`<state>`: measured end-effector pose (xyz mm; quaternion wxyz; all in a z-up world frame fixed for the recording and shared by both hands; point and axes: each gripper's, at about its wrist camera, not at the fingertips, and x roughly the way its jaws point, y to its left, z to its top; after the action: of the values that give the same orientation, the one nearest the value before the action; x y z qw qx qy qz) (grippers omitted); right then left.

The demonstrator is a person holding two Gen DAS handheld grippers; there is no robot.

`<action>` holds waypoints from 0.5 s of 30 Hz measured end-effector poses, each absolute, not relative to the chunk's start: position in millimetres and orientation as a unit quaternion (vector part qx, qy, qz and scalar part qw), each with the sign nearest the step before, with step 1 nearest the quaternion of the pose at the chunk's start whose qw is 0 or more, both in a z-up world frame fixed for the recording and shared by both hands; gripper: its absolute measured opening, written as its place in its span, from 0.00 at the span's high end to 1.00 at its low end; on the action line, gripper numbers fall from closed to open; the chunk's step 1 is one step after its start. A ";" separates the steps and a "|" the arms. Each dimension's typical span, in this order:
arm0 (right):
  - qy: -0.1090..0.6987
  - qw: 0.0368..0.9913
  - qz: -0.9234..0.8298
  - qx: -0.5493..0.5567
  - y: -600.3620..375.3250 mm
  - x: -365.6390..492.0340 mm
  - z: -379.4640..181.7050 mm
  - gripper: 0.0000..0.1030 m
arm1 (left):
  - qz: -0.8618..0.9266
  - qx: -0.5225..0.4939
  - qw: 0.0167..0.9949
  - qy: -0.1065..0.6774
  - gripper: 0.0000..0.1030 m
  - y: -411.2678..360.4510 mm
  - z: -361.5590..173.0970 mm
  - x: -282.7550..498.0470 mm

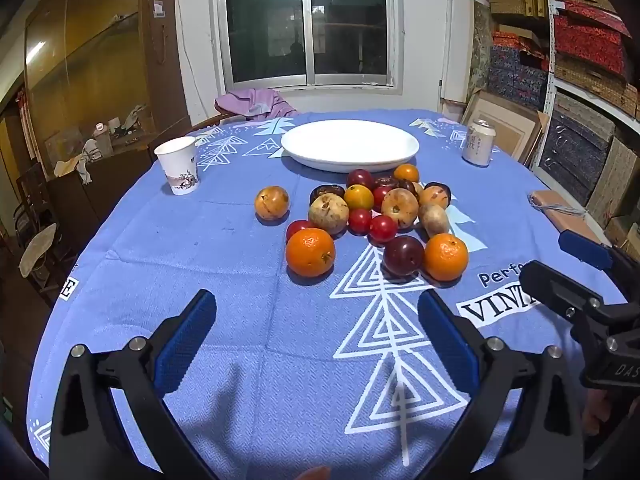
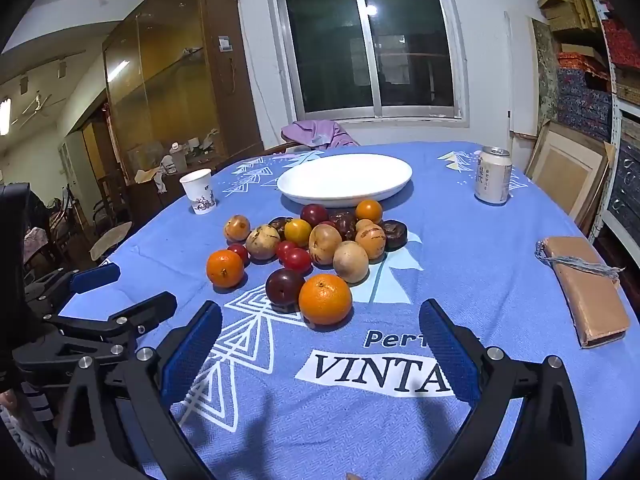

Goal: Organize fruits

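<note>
A heap of fruit (image 1: 372, 208) (image 2: 316, 240) lies mid-table on the blue cloth: oranges, dark plums, red tomatoes, tan round fruits. Behind it stands a wide white plate (image 1: 350, 148) (image 2: 344, 180), holding nothing. One orange (image 1: 310, 252) and a plum (image 1: 403, 256) lie nearest my left gripper (image 1: 318, 312), which hovers open short of them. My right gripper (image 2: 320, 324) is open too, just short of another orange (image 2: 325, 299) and the plum (image 2: 285, 286). Each gripper shows at the edge of the other's view, the right gripper (image 1: 560, 264) and the left gripper (image 2: 128, 284).
A paper cup (image 1: 178, 165) (image 2: 198, 191) stands at the left of the table, a drink can (image 1: 478, 143) (image 2: 493, 176) at the right. A brown wrapped packet (image 2: 584, 288) lies near the right edge. A chair with purple cloth (image 1: 252, 104) is behind the table.
</note>
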<state>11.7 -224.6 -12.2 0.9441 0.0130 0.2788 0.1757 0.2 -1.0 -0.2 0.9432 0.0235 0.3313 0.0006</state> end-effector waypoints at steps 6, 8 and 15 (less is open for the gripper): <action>0.280 0.944 0.172 0.018 -225.5 12.0 -12.6 0.03 | -0.001 0.021 0.943 0.333 0.04 -2.1 -4.6 4.8; 0.280 0.944 0.173 0.019 -225.1 11.7 -11.2 0.03 | -0.001 0.026 0.943 0.331 0.04 -4.8 -4.5 3.6; 0.275 0.945 0.176 0.020 -223.8 10.9 -9.6 0.03 | -0.003 0.026 0.943 0.331 0.04 -6.4 -3.2 -0.4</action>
<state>10.9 -223.8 -9.6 0.9449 0.0200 0.2751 0.1764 -0.4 -6.4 -3.2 0.9431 0.0265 0.3315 -0.0027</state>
